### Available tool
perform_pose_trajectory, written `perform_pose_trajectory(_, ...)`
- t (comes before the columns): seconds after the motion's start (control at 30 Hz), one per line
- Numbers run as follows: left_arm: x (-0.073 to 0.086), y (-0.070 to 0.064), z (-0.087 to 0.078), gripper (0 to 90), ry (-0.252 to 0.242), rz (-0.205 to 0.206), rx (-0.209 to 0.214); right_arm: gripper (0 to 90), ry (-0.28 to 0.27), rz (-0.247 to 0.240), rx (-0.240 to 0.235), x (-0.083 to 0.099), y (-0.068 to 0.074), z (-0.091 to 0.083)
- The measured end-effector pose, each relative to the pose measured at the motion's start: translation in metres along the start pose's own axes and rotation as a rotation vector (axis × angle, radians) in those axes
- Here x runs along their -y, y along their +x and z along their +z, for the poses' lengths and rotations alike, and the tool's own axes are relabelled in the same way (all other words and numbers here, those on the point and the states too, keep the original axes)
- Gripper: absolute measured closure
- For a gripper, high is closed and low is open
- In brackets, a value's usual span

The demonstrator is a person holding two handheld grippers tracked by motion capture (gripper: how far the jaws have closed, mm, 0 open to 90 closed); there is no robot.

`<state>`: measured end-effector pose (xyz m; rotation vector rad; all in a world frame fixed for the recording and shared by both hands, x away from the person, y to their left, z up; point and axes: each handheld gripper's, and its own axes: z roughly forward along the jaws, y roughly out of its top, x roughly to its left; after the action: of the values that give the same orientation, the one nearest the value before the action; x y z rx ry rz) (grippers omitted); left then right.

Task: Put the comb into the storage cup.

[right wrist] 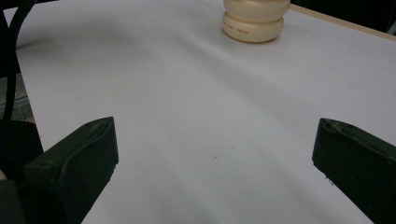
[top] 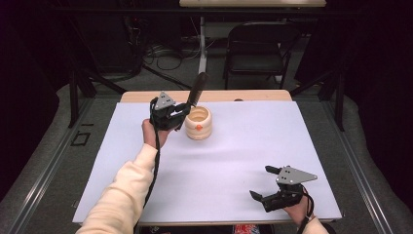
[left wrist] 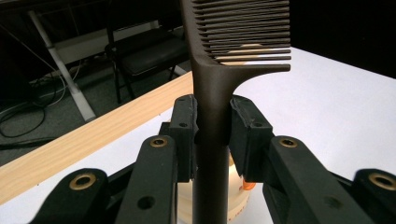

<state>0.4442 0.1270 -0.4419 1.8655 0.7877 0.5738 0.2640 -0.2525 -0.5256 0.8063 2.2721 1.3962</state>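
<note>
While the left tongs [left wrist: 212, 135] are clamping the dark brown plastic comb [left wrist: 219, 93] upright by its handle beside the cream ribbed ceramic cup [top: 198, 123], centring over its mouth is advisable; right tongs [top: 267, 186] are resting wide, unladen.

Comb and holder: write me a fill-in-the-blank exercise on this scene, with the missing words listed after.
1. The left gripper is shut on the handle of a dark ____.
2. The comb is held with its teeth pointing ____ the cream ribbed holder.
3. The right gripper rests near the white table's front edge with its fingers ____.

Missing words: comb; up, away from; open
</note>
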Motion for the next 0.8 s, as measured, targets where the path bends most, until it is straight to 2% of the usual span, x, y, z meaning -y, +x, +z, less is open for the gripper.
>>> perform_pose_trajectory(0.8,-0.011,0.002,0.008,72.3,-0.014,-0.005,-0.005,0.0,-0.002,0.0,-0.001,0.0,0.0,0.0)
